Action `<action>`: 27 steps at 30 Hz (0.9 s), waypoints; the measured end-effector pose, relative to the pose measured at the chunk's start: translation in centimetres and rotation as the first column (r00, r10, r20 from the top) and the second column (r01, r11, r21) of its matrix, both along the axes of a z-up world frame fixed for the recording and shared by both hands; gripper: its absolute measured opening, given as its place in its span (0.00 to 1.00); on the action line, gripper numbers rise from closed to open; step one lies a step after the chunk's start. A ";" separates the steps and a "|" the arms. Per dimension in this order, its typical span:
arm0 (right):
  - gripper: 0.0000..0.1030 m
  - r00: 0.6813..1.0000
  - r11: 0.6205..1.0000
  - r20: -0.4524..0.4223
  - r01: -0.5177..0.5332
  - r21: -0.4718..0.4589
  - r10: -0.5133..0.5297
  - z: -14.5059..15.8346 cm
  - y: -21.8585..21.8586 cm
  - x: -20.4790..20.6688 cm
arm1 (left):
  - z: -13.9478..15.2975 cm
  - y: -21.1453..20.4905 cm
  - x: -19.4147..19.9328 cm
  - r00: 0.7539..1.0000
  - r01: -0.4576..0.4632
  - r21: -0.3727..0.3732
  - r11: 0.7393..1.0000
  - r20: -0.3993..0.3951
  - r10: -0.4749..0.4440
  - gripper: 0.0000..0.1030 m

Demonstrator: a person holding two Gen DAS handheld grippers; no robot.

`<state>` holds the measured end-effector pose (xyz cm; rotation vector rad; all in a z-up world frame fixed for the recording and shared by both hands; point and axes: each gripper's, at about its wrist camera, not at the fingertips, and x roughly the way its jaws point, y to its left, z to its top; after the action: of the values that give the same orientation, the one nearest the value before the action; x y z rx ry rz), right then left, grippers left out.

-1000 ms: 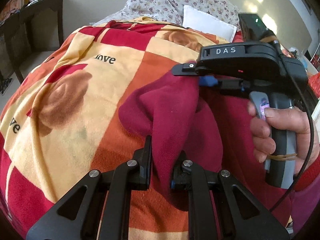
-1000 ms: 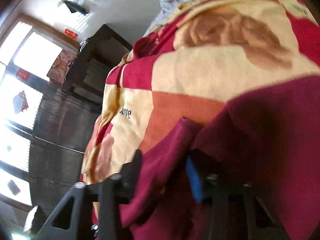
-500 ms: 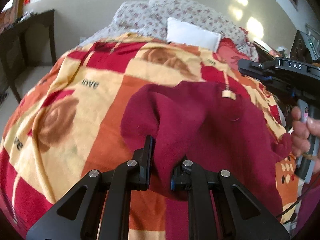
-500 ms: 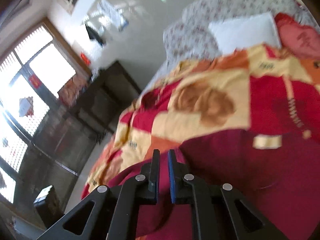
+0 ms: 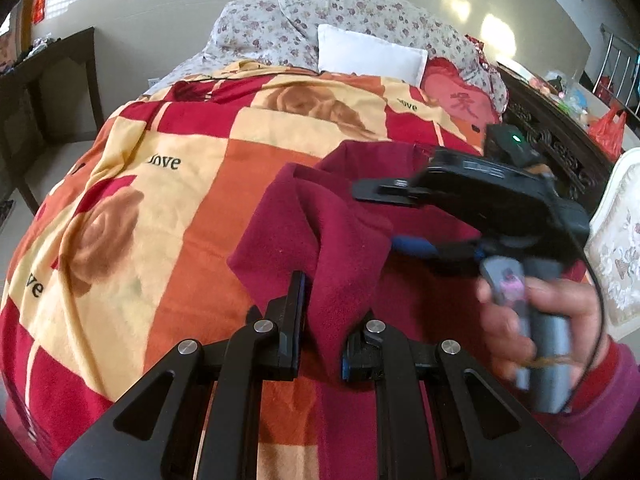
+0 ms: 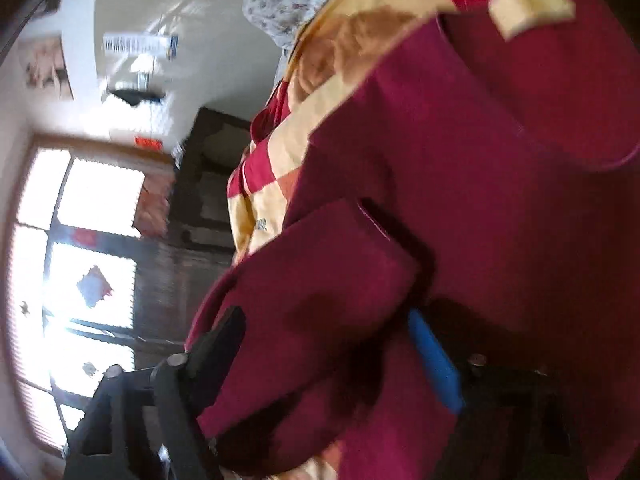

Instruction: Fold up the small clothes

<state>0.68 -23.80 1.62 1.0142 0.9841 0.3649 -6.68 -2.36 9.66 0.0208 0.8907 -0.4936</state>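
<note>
A dark red fleece garment (image 5: pixel 340 240) lies bunched on a red, orange and yellow blanket (image 5: pixel 180 200) covering a bed. My left gripper (image 5: pixel 324 308) is shut on a raised fold of it near the front. A hand holds my right gripper (image 5: pixel 376 218) at the right, pointing left into the garment. In the right wrist view the right gripper (image 6: pixel 324 320) is rolled over and its jaws are opening. A thick fold of the garment (image 6: pixel 460 160) sits between them, and the blue pad (image 6: pixel 432 360) lies beside the cloth. The picture is blurred.
Floral pillows (image 5: pixel 360 12), a white pillow (image 5: pixel 368 50) and a red cushion (image 5: pixel 456 96) lie at the head of the bed. A dark wooden table (image 5: pixel 52 64) stands left, carved dark furniture (image 5: pixel 552 140) and a white padded piece (image 5: pixel 616 256) right. A bright window (image 6: pixel 80 240) shows.
The right gripper let go, drew off to the right with jaws shut, then came back onto the garment, rolled over and spread around a fold. The left gripper kept its grip.
</note>
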 end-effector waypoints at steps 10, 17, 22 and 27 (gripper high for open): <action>0.06 0.940 0.961 0.319 0.189 -0.201 -0.118 10.4 -5.6 -4.3 | 1.7 0.8 -0.4 0.998 0.038 -0.104 0.994 -0.051 -0.043 0.36; 0.06 0.887 0.805 0.350 0.433 -0.407 -0.300 14.0 -15.4 -13.5 | 3.0 0.7 -1.2 0.997 0.008 -0.047 0.999 0.073 -0.005 0.56; 0.06 0.913 0.736 0.166 0.400 -0.546 -0.373 8.2 -17.6 -16.1 | 0.9 -1.3 -0.1 0.999 0.017 0.000 1.000 0.030 -0.017 0.56; 0.28 0.891 0.657 0.044 0.367 -0.659 -0.453 5.9 -20.4 -17.2 | -1.8 -3.6 1.0 1.000 0.017 0.070 0.997 0.008 -0.018 0.56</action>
<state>-16.56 -44.22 7.55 0.5764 0.8597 -0.4251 -5.71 -5.91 7.88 0.0945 0.8993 -0.4782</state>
